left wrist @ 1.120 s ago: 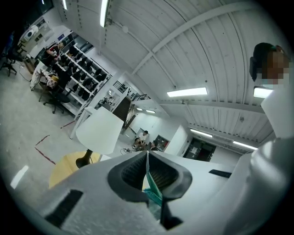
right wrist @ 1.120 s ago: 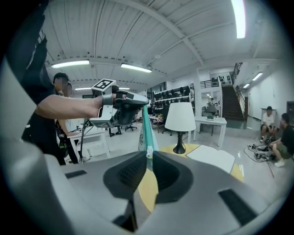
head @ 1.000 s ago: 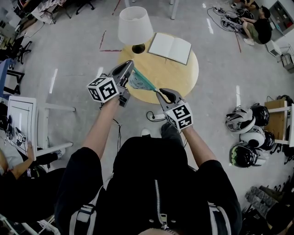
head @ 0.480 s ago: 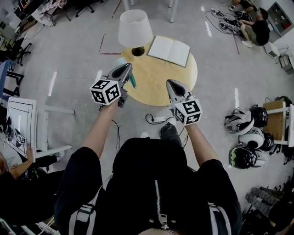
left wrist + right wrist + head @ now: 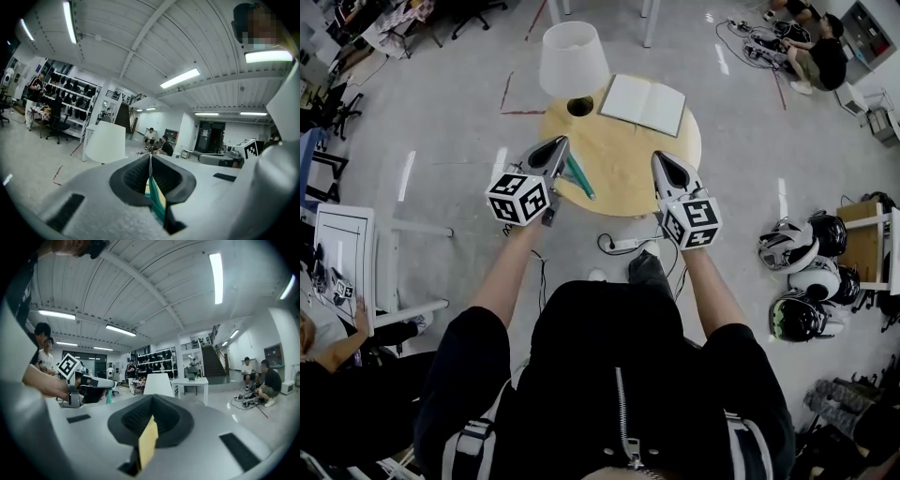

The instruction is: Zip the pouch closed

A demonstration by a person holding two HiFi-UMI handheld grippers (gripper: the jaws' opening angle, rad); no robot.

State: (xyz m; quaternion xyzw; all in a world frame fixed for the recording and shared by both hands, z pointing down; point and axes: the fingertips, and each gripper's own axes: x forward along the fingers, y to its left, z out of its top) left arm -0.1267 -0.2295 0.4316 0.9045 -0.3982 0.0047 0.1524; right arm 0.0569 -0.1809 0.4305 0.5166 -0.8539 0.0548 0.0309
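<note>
Fingers [image 5: 133, 176] of the left gripper [image 5: 150, 158] are pressed together on the top edge of the teal pouch [image 5: 155, 199], a thin strip of its fabric pinched between the dark ribbed pads. The rest of the pouch hangs free below the jaws. In the head view the pouch shows as a narrow teal strip slanting down and to the right from the gripper's nose. It is in the air above the near left edge of the round wooden table [image 5: 623, 150], touching nothing but the gripper.

On the right gripper [image 5: 151, 417] the jaws are closed tip to tip with nothing between them. Only a narrow wedge of the tan tabletop shows through the slit under the tips. This gripper is held level over the near right edge of the table, well apart from the pouch, and its nose points across the tabletop.

Both grippers carry their marker cubes at the wrist end, with the person's bare forearms behind them.

A lamp with a white shade [image 5: 572, 56] stands at the far left edge of the table. An open notebook [image 5: 643, 101] lies at the far edge, just right of the lamp, with blank pages up. Several helmets [image 5: 806, 272] lie on the floor to the right.
</note>
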